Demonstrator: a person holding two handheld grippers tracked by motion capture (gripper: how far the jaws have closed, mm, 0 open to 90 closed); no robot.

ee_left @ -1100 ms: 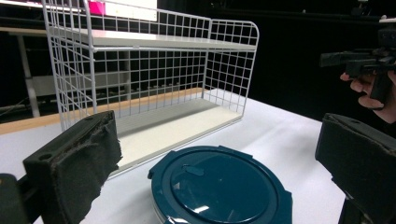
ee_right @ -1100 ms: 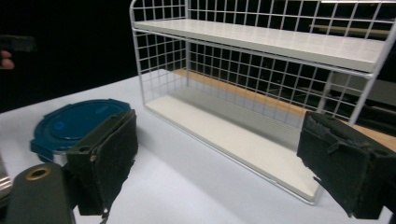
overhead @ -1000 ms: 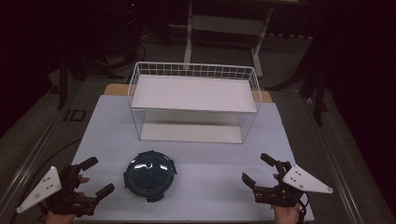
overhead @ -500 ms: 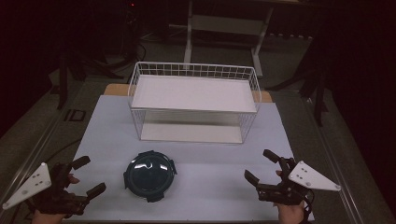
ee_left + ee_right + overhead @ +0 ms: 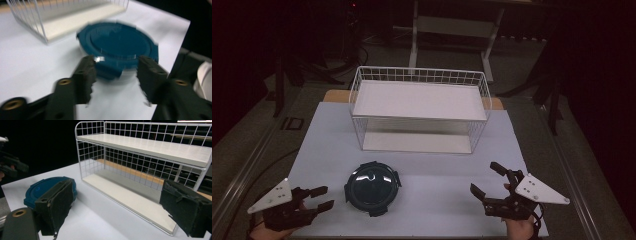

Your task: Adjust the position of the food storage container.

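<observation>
A round container with a dark blue lid (image 5: pixel 372 187) rests on the white table (image 5: pixel 432 165) near its front edge. My left gripper (image 5: pixel 323 197) lies just left of it, a small gap away, pointing at it. Its jaws have just been closing and now stand narrow with nothing between them. In the left gripper view the container (image 5: pixel 117 45) sits just beyond the left gripper (image 5: pixel 116 72). My right gripper (image 5: pixel 486 179) rests at the front right, wide open and empty. In the right gripper view the right gripper (image 5: pixel 122 202) frames the container (image 5: pixel 42 188).
A white wire rack (image 5: pixel 419 110) with two shelves stands at the middle back of the table; its wire frame (image 5: pixel 150 147) and both shelves are bare. My left gripper (image 5: pixel 10 166) appears at the far left of the right gripper view. Dark floor surrounds the table.
The left gripper's jaws have drawn much closer together, and the hand has sunk a little toward the table. The right gripper and the container stay where they were.
</observation>
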